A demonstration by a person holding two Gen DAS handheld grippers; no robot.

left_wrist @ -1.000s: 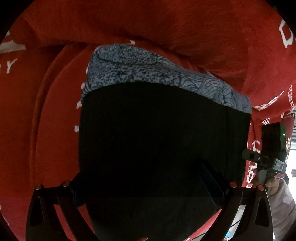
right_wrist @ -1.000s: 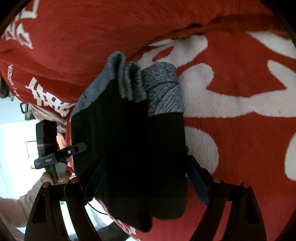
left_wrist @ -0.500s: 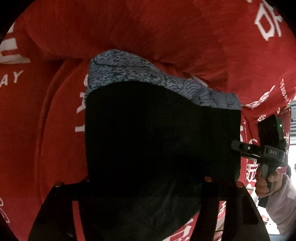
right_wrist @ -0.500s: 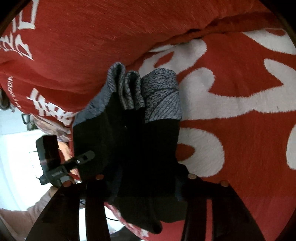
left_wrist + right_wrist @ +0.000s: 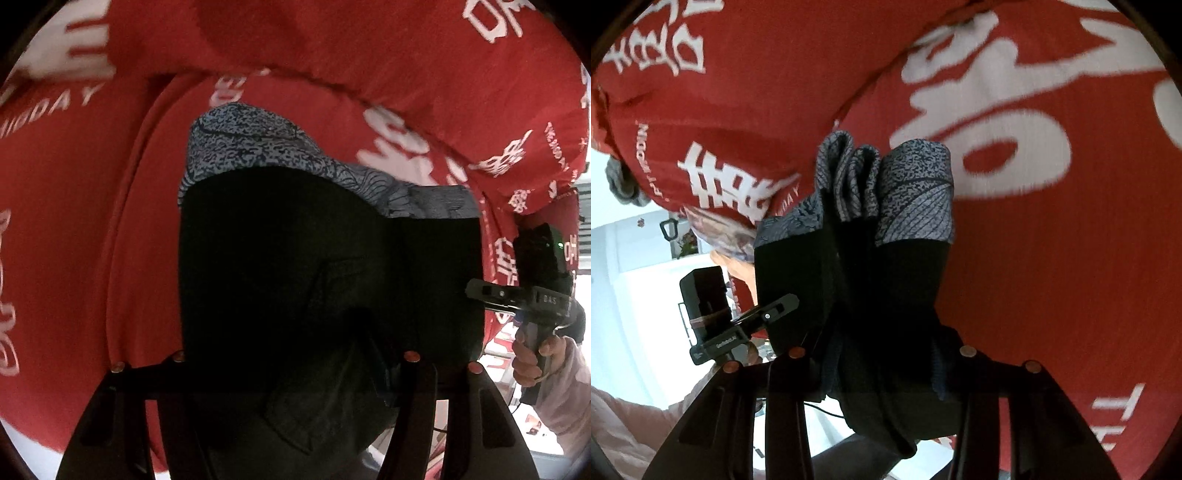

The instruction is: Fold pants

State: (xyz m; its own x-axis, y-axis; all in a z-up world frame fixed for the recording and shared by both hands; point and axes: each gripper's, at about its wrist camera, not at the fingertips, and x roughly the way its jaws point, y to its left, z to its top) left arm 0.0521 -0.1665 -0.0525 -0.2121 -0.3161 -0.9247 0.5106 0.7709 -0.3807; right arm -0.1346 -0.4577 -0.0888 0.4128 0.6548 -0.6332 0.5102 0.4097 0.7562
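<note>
The pants (image 5: 325, 266) are black with a grey patterned band along the far edge. They hang folded in front of both cameras, lifted off the red bed cover. My left gripper (image 5: 291, 362) is shut on the near edge of the pants, its tips hidden in the cloth. In the right wrist view the pants (image 5: 871, 266) bunch into several folds. My right gripper (image 5: 877, 354) is shut on them too. Each gripper shows in the other's view: the right one (image 5: 535, 291) and the left one (image 5: 720, 317), held by hands.
A red bed cover (image 5: 92, 221) with white lettering fills the background, with a raised fold or pillow (image 5: 738, 92) behind. Beyond the bed's edge there is a bright white room (image 5: 639, 277). A light sleeve (image 5: 565, 398) shows at the right.
Both grippers closed on the pants' near edge, from wide open a second ago. The pants rose off the cover and the views shifted back from the bed.
</note>
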